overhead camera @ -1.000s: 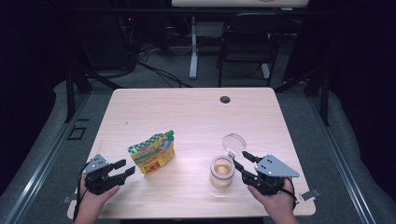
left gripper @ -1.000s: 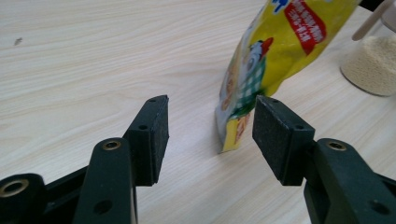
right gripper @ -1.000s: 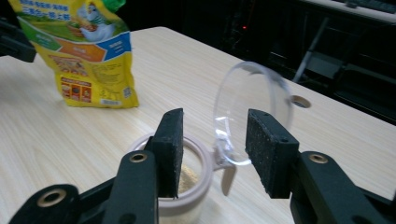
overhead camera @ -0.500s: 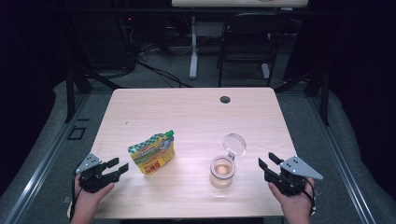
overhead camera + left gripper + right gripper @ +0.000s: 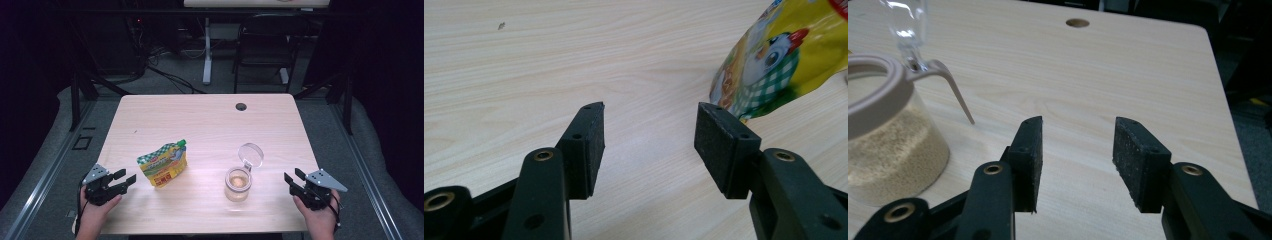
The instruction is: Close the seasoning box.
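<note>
A yellow and green printed pouch (image 5: 163, 163) with a green cap lies left of the table's middle; in the left gripper view the pouch (image 5: 781, 60) is at the upper right. A glass jar (image 5: 238, 183) holding beige grains stands right of it, its hinged clear lid (image 5: 250, 154) tipped open behind. The same jar (image 5: 883, 145) fills the left of the right gripper view. My left gripper (image 5: 124, 178) is open near the front left edge, a little left of the pouch, nothing between its pads (image 5: 584, 145). My right gripper (image 5: 293, 179) is open at the front right, apart from the jar.
The wooden table (image 5: 200, 120) has a round cable hole (image 5: 241, 106) near its far edge. A dark chair (image 5: 262, 45) and desk legs stand on the floor beyond it. The table's right edge (image 5: 1223, 90) runs close to my right gripper.
Both hands drew back toward the table's front corners. The left gripper moved left away from the pouch, the right gripper moved right away from the jar. Pouch and jar stayed put.
</note>
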`<state>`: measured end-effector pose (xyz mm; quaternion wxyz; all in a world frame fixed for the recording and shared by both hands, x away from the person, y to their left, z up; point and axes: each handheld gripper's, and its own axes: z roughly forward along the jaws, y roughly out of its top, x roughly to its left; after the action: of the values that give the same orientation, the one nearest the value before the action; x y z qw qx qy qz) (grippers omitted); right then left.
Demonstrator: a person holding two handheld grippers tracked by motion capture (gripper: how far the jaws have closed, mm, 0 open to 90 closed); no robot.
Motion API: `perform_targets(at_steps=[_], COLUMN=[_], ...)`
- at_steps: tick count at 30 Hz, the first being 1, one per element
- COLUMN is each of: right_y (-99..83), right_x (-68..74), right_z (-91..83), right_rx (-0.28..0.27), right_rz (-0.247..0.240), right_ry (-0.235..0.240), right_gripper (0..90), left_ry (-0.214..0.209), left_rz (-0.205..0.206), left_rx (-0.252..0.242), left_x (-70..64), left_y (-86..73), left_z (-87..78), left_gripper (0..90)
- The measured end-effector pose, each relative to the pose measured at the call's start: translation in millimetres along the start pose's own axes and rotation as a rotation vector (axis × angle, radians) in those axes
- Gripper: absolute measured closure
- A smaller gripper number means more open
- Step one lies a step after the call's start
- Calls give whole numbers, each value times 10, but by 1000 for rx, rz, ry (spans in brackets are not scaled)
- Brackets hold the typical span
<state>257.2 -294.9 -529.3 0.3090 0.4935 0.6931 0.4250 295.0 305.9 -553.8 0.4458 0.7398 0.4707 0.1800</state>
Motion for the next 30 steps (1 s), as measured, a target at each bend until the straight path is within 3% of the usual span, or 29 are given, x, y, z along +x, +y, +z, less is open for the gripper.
perform_targets(at_steps=[6,15,22,30], right_y=[-105,-177,-179,-182], right_x=[-78,-101,15,70], right_z=[117,226,305,342], right_rx=[77,145,193,207], right_rz=[49,115,79,62], right_ry=[15,55,102,116], right_gripper=[540,536,536,526], left_ry=[9,20,19,30], left_rz=[6,16,34,33], left_rx=[13,41,61,57], left_x=[-4,-18,-55,-61], left_y=[-16,-24,-19,-13], left_z=[46,116,159,165], left_gripper=[460,461,461,461])
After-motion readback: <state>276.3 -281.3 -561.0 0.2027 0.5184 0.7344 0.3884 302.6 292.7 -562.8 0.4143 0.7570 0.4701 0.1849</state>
